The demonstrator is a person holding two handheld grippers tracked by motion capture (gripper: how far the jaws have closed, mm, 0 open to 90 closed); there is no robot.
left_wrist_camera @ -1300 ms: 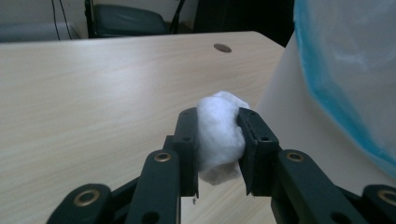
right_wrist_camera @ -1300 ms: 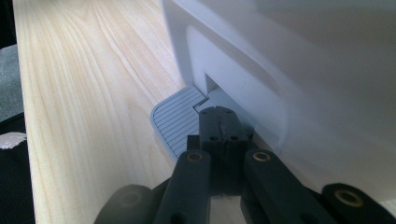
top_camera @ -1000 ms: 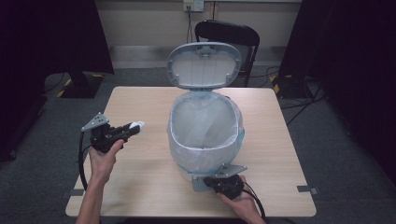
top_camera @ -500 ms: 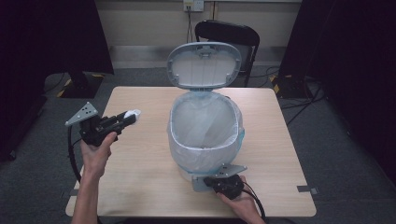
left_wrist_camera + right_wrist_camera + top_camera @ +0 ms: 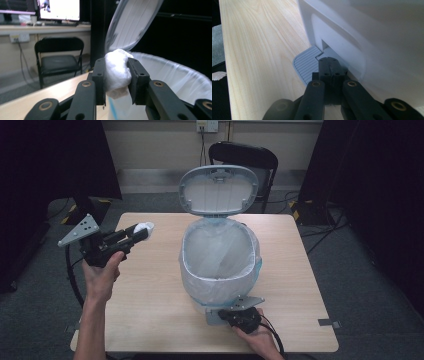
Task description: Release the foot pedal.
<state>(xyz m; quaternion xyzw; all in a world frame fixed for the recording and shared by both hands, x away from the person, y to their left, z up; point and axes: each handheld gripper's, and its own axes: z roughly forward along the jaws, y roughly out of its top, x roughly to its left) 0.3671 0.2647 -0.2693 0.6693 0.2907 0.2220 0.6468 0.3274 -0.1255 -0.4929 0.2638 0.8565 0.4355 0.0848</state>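
Since a second ago our left gripper (image 5: 134,236) has risen, clamped on a crumpled tissue (image 5: 117,72) left of the bin (image 5: 220,257). Nearest us, our right gripper (image 5: 329,65), jaws together, presses the pedal (image 5: 305,65); lid (image 5: 218,189) stands open.
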